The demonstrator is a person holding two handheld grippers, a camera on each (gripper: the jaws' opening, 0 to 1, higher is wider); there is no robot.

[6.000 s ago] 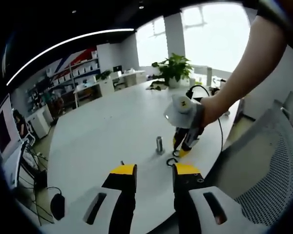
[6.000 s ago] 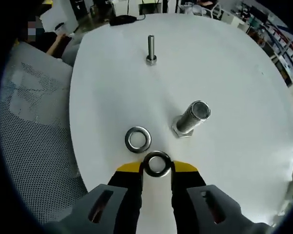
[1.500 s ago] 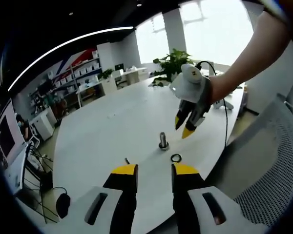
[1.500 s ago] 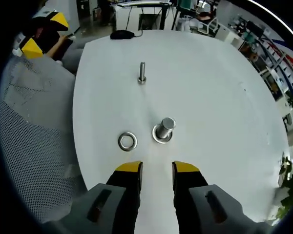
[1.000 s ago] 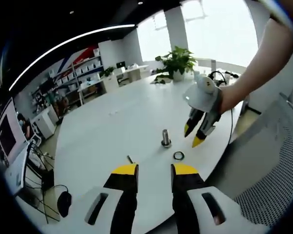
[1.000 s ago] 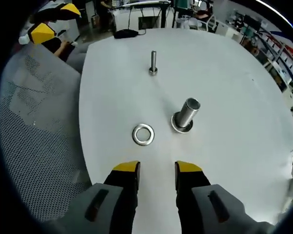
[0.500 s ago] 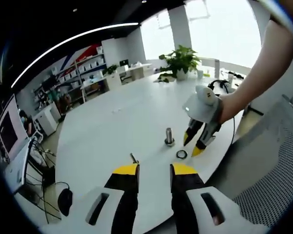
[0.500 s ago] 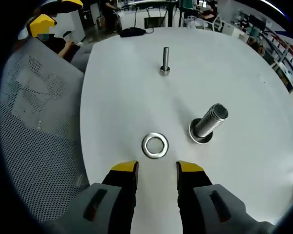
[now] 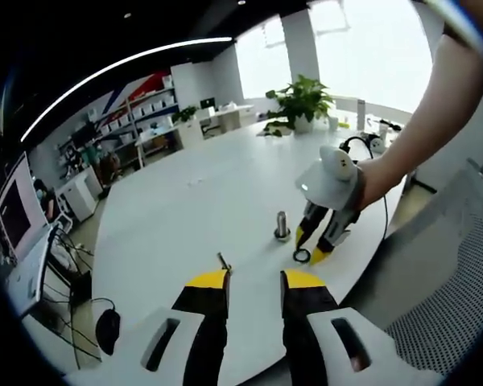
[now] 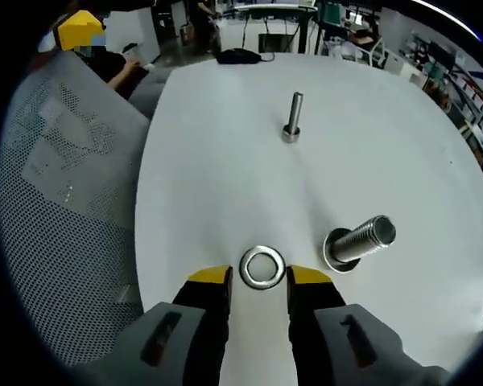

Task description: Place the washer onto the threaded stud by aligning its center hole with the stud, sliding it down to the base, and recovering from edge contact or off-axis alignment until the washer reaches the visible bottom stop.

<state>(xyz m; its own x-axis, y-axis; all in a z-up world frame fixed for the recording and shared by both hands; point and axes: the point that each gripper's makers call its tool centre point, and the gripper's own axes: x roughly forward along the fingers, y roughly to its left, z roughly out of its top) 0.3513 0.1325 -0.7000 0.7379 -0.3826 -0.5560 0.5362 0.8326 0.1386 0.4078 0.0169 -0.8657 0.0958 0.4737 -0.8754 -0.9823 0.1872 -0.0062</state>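
— Steel is what I see: a flat silver steel washer (image 10: 262, 268) lying on the round white table (image 10: 225, 161), just ahead of the right gripper (image 10: 258, 277). Which step is this?

— Pickup, I judge. Another washer already seems to sit at the base of the thick threaded steel stud (image 10: 358, 242), over at three o'clock from the loose one, so this looks like a second pickup.

— Where is the ring relative to the fingers?

— Between the yellow tips, at their twelve o'clock; the jaws stand apart, gripping nothing. Whether they touch its rim I cannot tell.

— Next move?

— Close squarely on the rim, lift, carry it over the stud.

— And the thin upright steel bolt (image 10: 292, 117)?

— Well apart, at twelve o'clock.

— The left gripper (image 9: 253, 281)?

— Spread and empty, hanging back; in its view the right gripper (image 9: 309, 251) is down over the washer (image 9: 302, 256).
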